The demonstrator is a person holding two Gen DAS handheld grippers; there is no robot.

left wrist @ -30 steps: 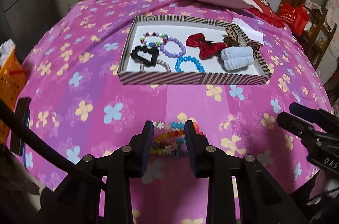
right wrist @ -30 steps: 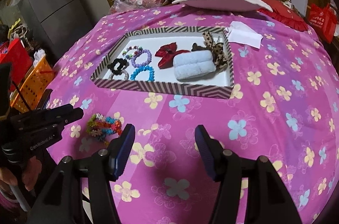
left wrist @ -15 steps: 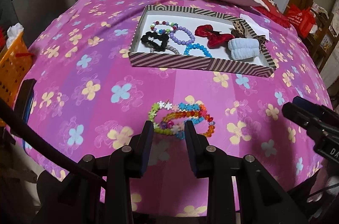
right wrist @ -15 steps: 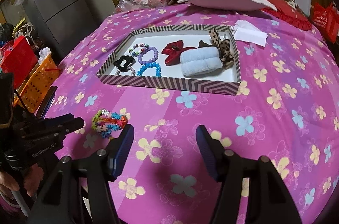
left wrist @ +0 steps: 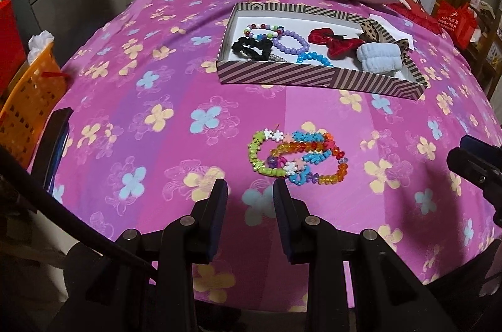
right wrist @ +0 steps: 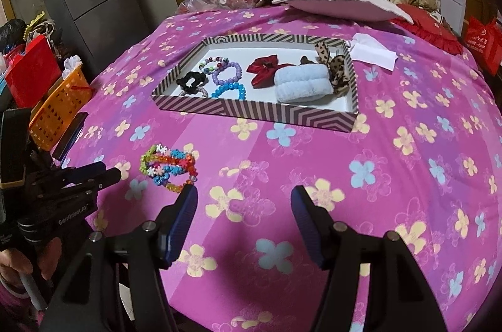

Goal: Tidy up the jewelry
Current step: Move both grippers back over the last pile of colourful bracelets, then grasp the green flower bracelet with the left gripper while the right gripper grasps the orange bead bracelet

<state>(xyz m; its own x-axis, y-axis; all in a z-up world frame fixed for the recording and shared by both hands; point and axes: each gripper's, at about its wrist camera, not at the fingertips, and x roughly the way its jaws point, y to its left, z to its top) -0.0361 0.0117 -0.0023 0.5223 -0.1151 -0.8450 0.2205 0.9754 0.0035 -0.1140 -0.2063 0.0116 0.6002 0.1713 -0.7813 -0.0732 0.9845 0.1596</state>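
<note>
Just ahead of left gripper (left wrist: pixel 250 190) fingers, beaded bracelets (left wrist: pixel 296 157), untouched, fingers apart.

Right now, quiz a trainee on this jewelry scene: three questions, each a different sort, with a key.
1. True or false: the multicolored bracelet pile lies inside the striped box.
2. Which sits nearest the purple bead bracelet? A) black scrunchie B) leopard bow C) white tissue
3. Fill in: both claws, left claw and right claw, are ____.

Key: 1 false; 2 A; 3 open
</note>
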